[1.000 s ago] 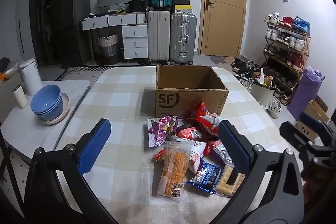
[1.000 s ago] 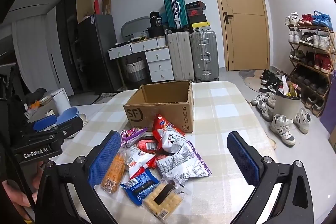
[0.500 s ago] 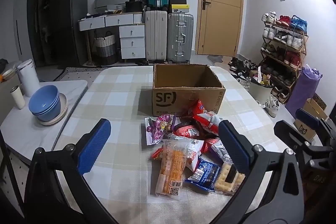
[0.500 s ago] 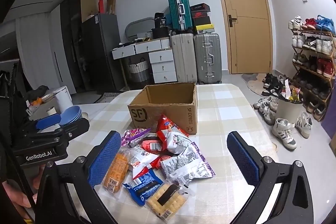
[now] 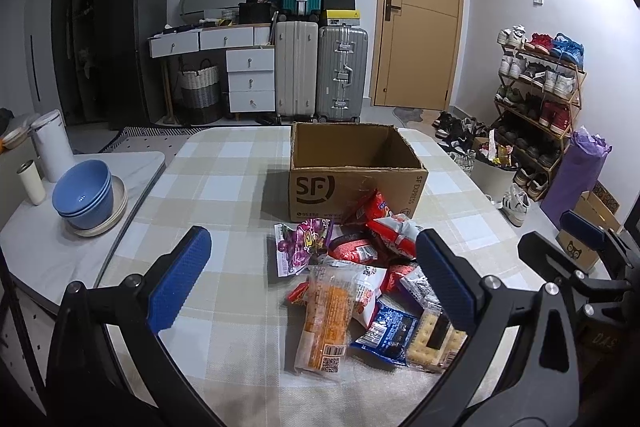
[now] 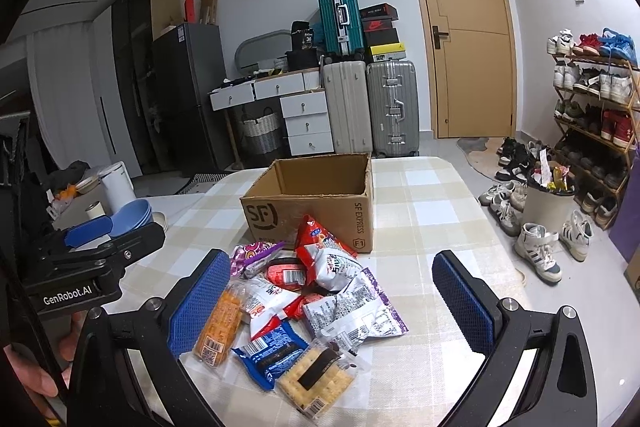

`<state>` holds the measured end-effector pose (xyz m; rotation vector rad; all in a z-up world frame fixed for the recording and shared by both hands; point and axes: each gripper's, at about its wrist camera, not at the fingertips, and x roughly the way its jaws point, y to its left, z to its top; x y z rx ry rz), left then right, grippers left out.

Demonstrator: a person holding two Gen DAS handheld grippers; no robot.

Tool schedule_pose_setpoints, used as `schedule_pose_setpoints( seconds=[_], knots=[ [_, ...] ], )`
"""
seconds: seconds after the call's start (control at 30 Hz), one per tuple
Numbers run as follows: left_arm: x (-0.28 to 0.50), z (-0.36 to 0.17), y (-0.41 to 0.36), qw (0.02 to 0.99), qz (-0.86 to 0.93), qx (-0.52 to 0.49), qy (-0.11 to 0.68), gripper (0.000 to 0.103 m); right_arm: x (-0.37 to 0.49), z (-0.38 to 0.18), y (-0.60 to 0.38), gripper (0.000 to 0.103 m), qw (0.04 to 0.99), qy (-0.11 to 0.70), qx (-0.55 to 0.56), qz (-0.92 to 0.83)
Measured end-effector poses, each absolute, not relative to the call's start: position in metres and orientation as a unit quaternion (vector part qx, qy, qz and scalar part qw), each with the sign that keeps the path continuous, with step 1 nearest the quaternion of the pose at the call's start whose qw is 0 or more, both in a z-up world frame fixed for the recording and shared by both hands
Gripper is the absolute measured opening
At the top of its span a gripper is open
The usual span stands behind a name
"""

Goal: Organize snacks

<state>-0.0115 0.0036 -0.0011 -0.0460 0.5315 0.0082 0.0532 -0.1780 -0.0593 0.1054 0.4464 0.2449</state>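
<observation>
A pile of snack packets lies on the checked table [image 5: 224,171] in front of an open, empty cardboard box [image 5: 356,171], also in the right wrist view [image 6: 316,199]. The pile holds an orange cracker pack [image 5: 324,319], a blue pack [image 5: 388,331], a clear biscuit pack [image 6: 316,379], a purple bag [image 5: 304,243] and red bags [image 5: 388,223]. My left gripper [image 5: 312,283] is open and empty, above the near side of the pile. My right gripper [image 6: 332,303] is open and empty, above the pile from the right.
Stacked blue bowls [image 5: 82,195], a white cup [image 5: 30,183] and a white jug [image 5: 54,143] stand on the white side table at the left. Suitcases, drawers, a door and a shoe rack [image 5: 540,99] are beyond the table.
Both grippers have drifted slightly; the views shifted a little relative to the box and pile. Both stay open and nothing on the table has moved.
</observation>
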Motion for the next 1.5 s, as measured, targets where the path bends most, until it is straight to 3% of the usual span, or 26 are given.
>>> schedule_pose_setpoints(
  seconds=[1.5],
  knots=[
    [-0.015,-0.006,0.009,0.964,0.007,-0.019,0.266,0.102,0.051,-0.069,-0.169,0.103,0.962,0.231,0.051,0.133]
  ],
)
